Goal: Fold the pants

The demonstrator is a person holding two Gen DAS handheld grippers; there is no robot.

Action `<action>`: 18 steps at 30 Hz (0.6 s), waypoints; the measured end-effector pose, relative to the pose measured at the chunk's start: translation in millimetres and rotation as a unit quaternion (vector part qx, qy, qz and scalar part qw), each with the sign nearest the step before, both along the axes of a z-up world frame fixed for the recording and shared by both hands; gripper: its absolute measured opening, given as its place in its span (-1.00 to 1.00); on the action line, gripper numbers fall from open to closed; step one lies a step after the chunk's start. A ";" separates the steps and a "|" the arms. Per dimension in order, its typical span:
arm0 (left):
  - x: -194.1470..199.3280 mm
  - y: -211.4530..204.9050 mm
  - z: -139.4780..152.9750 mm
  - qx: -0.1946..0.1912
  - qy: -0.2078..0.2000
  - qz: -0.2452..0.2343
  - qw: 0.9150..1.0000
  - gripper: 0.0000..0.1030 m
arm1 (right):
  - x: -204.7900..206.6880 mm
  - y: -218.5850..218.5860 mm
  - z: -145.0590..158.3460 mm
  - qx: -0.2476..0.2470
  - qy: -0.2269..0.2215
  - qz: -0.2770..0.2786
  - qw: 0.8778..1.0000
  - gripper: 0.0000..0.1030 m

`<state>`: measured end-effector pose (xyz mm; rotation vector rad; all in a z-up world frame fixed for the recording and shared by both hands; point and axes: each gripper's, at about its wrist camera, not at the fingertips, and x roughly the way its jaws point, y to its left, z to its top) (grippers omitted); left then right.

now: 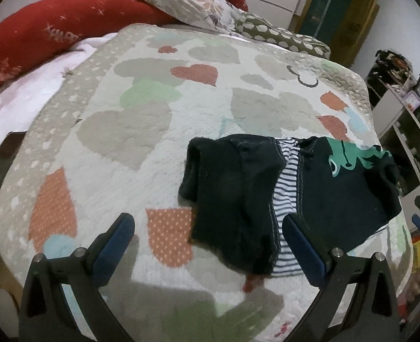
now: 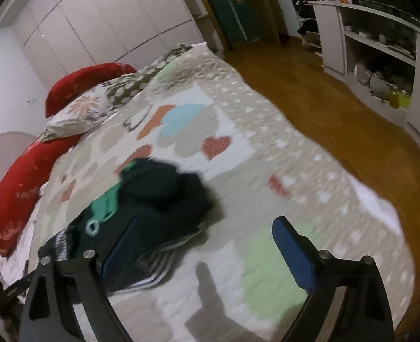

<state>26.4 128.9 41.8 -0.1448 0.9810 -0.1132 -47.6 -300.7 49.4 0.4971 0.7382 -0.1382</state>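
Small dark pants (image 1: 238, 193) with a striped lining and a green frog print lie bunched on the patterned bedspread (image 1: 141, 148). My left gripper (image 1: 207, 225) is open and empty above the bed, its right finger over the pants' near edge. In the right wrist view the pants (image 2: 158, 199) lie just ahead and left of my right gripper (image 2: 207, 233), which is open and empty, its left finger over the cloth. That view is blurred.
Red bolster pillows (image 1: 38, 37) and patterned pillows (image 1: 190, 2) lie at the head of the bed. White wardrobes (image 2: 101, 17), a wooden floor (image 2: 324, 91) and open shelves (image 2: 381, 57) are beyond the bed's right side.
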 end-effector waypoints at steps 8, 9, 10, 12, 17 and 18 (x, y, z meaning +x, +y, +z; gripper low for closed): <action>-29.5 -25.4 -0.6 0.019 0.002 -0.032 0.999 1.00 | -0.6 80.8 -8.3 -0.036 0.001 0.039 0.999 0.85; -32.3 -28.3 0.1 0.020 0.001 -0.036 0.999 1.00 | 0.7 88.2 -9.0 -0.036 0.003 0.048 0.998 0.85; -34.4 -30.4 0.2 0.019 0.001 -0.040 0.999 1.00 | 1.7 94.8 -9.2 -0.037 0.005 0.056 0.998 0.85; -40.4 -36.1 2.1 0.021 -0.003 -0.050 0.999 1.00 | 3.5 107.3 -8.6 -0.048 0.011 0.068 0.996 0.85; -52.6 -49.5 6.0 0.038 -0.017 -0.065 0.997 1.00 | 3.0 134.2 -7.4 -0.105 0.023 0.084 0.991 0.85; -54.3 -52.1 6.4 0.040 -0.017 -0.067 0.997 1.00 | 2.5 138.4 -6.4 -0.117 0.023 0.084 0.989 0.85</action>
